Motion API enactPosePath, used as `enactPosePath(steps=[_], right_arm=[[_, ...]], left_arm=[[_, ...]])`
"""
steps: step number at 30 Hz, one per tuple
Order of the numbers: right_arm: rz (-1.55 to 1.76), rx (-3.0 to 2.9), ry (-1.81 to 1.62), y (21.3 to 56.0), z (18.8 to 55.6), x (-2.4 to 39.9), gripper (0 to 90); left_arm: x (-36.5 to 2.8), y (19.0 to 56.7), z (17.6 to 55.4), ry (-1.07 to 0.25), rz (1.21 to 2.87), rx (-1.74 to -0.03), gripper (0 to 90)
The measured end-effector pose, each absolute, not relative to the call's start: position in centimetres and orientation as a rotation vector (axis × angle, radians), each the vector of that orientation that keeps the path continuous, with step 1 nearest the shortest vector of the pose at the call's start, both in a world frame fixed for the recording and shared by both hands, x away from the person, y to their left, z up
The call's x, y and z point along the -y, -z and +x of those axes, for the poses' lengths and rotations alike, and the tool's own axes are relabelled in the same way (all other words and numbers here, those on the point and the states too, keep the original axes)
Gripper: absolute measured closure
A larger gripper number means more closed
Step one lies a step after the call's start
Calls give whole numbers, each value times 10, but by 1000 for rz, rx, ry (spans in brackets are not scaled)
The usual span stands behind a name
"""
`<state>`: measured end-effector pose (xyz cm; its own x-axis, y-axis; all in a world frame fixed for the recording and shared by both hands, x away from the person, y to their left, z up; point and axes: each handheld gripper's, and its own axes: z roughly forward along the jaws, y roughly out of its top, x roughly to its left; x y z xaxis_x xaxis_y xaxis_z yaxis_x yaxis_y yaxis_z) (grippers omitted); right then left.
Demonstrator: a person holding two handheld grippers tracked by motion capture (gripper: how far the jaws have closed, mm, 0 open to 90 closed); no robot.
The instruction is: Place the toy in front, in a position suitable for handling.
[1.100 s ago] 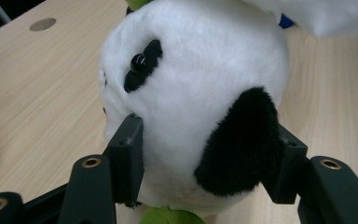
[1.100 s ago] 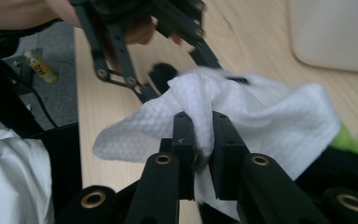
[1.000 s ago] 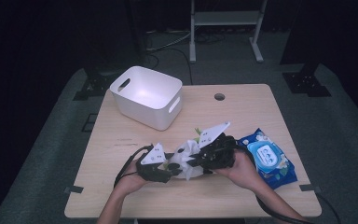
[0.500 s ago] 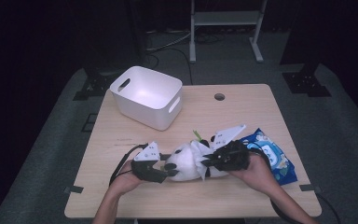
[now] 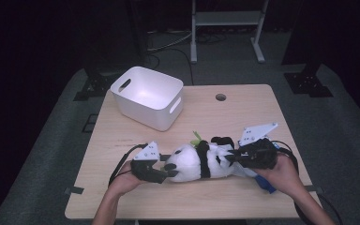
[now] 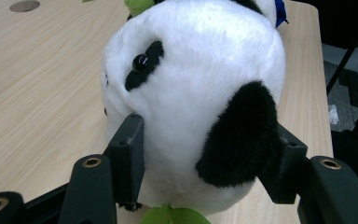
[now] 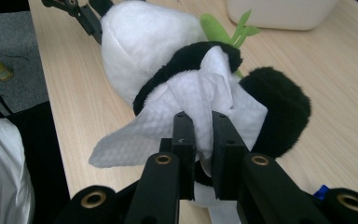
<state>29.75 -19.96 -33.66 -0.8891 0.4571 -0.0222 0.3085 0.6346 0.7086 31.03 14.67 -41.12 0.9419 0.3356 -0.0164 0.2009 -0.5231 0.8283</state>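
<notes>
High view: black-and-white plush panda (image 5: 201, 161) lies at 6 o'clock on the tabletop (image 5: 243, 112). Left gripper (image 5: 166, 171) clamps its head; right gripper (image 5: 232, 158) pinches a white wipe (image 7: 191, 109) on its body (wiping underway, unfinished).

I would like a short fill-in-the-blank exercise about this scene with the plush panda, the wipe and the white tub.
1. The left tongs are shut on the ____ of the plush panda.
2. The right tongs pinch a white ____ against the panda's body.
3. The white tub stands on the table with nothing ____ it.
4. Green ____ stick out beside the panda's black arm.

Missing words: head; wipe; inside; leaves
</notes>
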Motion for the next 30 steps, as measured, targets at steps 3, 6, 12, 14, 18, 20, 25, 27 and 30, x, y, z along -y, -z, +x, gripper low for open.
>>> enactPosePath(steps=[3,6,12,14,18,20,25,27,30], right_arm=[[615,-2675,-1091,343,303,191,808],[608,-2686,-1108,346,307,182,808],[610,-2687,-1119,348,317,175,810],[632,-2683,-1136,349,320,177,811],[640,-2681,-1154,350,324,177,811],[648,-2676,-1166,350,324,176,811],[651,-2665,-1180,352,326,175,810],[649,-2660,-1181,352,326,174,810],[654,-2658,-1190,351,325,174,809]], left_arm=[[-147,413,311,-183,2137,-387,390],[-148,414,312,-183,2140,-387,357],[-150,414,311,-265,2134,-346,223],[-148,413,310,-283,2128,-325,189],[-143,415,310,-317,2142,-286,121],[-138,418,310,-344,2155,-262,95],[-136,422,311,-381,2147,-279,137],[-137,422,310,-394,2139,-282,224],[-138,421,309,-393,2136,-284,332]])
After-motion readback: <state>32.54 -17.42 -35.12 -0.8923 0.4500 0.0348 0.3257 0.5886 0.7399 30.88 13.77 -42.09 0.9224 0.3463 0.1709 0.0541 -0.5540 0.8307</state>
